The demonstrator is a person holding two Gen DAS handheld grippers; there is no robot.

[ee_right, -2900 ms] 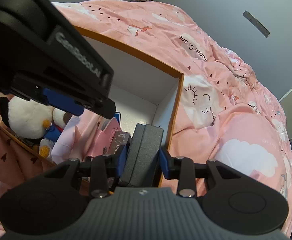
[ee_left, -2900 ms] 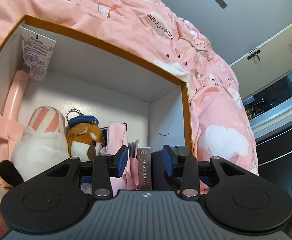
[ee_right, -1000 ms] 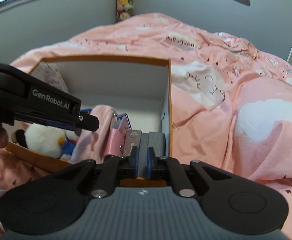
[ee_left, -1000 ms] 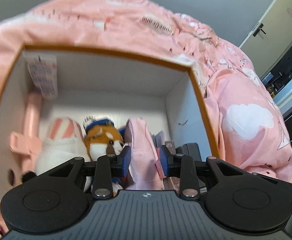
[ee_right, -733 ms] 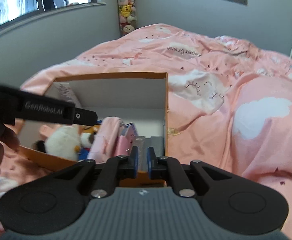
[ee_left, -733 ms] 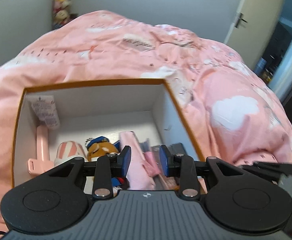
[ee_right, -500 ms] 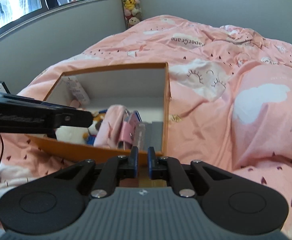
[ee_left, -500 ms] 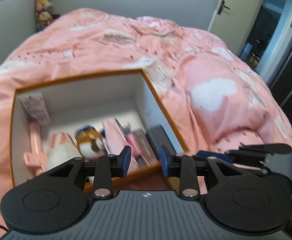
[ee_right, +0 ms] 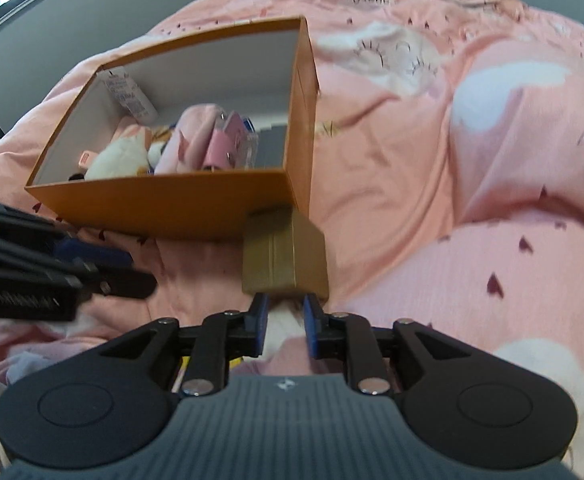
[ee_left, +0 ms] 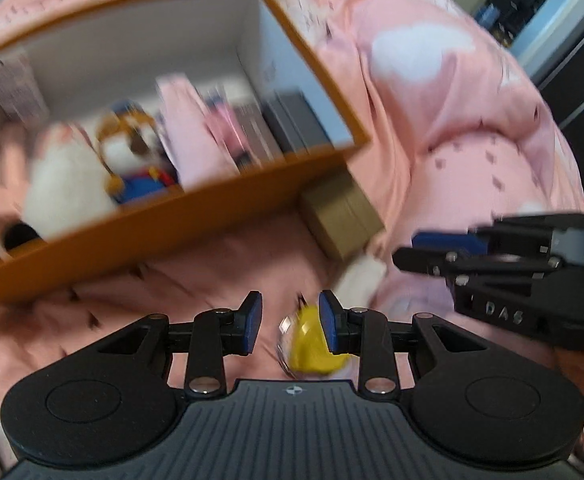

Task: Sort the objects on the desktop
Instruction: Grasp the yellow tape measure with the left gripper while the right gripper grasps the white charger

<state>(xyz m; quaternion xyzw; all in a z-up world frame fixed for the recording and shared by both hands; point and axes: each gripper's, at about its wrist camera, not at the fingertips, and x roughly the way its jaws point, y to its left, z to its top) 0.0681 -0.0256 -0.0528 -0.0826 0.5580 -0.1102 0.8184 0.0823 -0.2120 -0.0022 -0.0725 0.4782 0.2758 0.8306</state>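
Note:
An orange box (ee_left: 163, 236) with white inner walls lies on the pink bedding and holds plush toys (ee_left: 71, 184), pink items and a dark case (ee_left: 292, 120). A small gold box (ee_right: 283, 256) sits outside its near right corner. My left gripper (ee_left: 289, 312) hovers open over the bedding in front of the orange box. A blurred yellow round thing (ee_left: 312, 344) lies just under its right finger, not pinched. My right gripper (ee_right: 285, 312) is just short of the gold box, its jaws opening, nothing gripped; a white item (ee_right: 283, 332) lies beneath them.
Rumpled pink bedding (ee_right: 472, 160) spreads to the right of the orange box (ee_right: 171, 200). Each gripper shows in the other's view: the right one (ee_left: 492, 248) at the right, the left one (ee_right: 91, 268) at the left. A dark doorway (ee_left: 564, 20) is far right.
Both grippers drew back from the orange box and tipped down toward the bedding in front of it. The right jaws went from shut to parted. The gold box and yellow thing came into view.

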